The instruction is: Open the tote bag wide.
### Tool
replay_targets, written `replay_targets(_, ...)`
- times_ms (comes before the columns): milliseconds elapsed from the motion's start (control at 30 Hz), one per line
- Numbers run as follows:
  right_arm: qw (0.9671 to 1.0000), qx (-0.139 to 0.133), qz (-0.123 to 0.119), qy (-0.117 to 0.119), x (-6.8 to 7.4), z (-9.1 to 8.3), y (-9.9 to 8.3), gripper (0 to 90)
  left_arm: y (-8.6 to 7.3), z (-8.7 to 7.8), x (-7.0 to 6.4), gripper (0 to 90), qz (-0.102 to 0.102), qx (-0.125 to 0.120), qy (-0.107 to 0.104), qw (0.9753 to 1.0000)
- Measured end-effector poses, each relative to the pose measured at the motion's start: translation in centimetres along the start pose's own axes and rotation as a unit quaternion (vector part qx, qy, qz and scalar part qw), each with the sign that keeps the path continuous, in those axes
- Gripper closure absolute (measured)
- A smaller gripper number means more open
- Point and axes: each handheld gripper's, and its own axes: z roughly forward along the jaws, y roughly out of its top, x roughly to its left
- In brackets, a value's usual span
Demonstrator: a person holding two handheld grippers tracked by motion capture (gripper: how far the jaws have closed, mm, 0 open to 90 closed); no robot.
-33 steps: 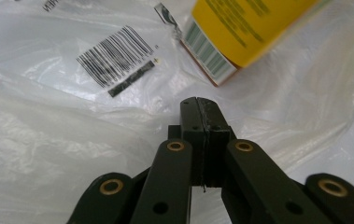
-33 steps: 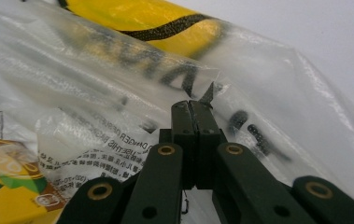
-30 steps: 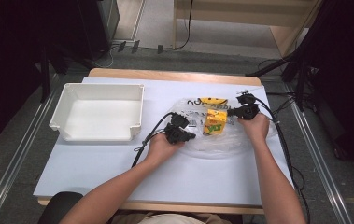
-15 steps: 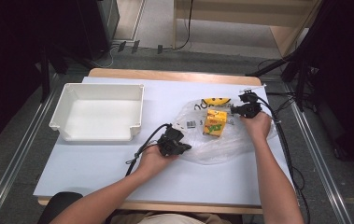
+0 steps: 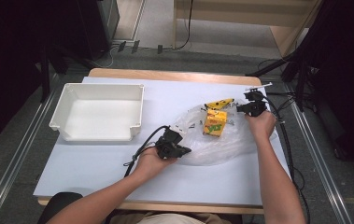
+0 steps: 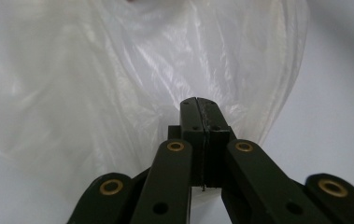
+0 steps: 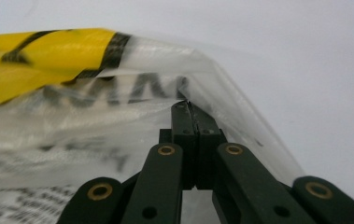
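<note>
High view first: the clear bag [image 5: 221, 137] lies spread on the right half of the table [image 5: 95, 163], crumpled and see-through. The left tongs [image 5: 182, 150] are at its near left edge, clamped on the plastic, the hand [image 5: 151, 161] just behind them. The right tongs [image 5: 241, 108] are at the bag's far right edge, with the right hand [image 5: 260, 123] behind. Inside or under the plastic stands a yellow carton [image 5: 215, 122], and a yellow wedge [image 5: 219, 103] lies just beyond it, toward the far edge. A white tray [image 5: 55, 119] sits well apart, at the far left of the table.

Left gripper view: the left tongs [image 6: 196, 106] are pressed fully together, and a fold of the bag [image 6: 118, 79] comes right down to the tips, pinched between them. White table [image 6: 338, 93] shows to the right.

Right gripper view: the right tongs [image 7: 188, 109] are also clamped tight, with the bag's edge [image 7: 226, 93] caught at the tips. Through the plastic, blurred, the yellow wedge [image 7: 39, 56] with black stripes sits upper left.
</note>
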Motion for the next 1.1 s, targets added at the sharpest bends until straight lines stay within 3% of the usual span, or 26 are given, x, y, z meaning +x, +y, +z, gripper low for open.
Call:
replay_targets(133,0.9999,-0.008,-0.01,0.008,0.5,-1.1,-0.1,90.0,1.4,-0.5,0.0,90.0,0.005,-0.01,-0.004,0.9999)
replay_targets(300,0.9986,-0.028,-0.032,0.032,1.3,-3.9,-0.7,90.0,3.4,-2.1,-0.2,90.0,0.013,-0.022,0.001,0.9997)
replay_targets(467,0.9974,-0.029,-0.044,0.048,2.0,-5.6,-1.3,90.0,5.5,-3.6,0.5,90.0,0.012,-0.036,0.004,0.9993)
replay_targets(633,0.9955,-0.029,-0.062,0.066,3.3,-6.9,-2.6,90.0,8.1,-3.8,1.5,90.0,0.01,-0.043,0.007,0.999)
replay_targets(833,0.9944,-0.026,-0.071,0.074,3.9,-7.3,-4.0,90.0,10.2,-3.2,2.5,90.0,0.012,-0.039,0.019,0.999)
replay_targets(1100,0.9933,-0.016,-0.072,0.089,4.4,-6.4,-5.8,90.0,10.5,0.5,5.3,90.0,0.004,-0.028,0.037,0.9989)
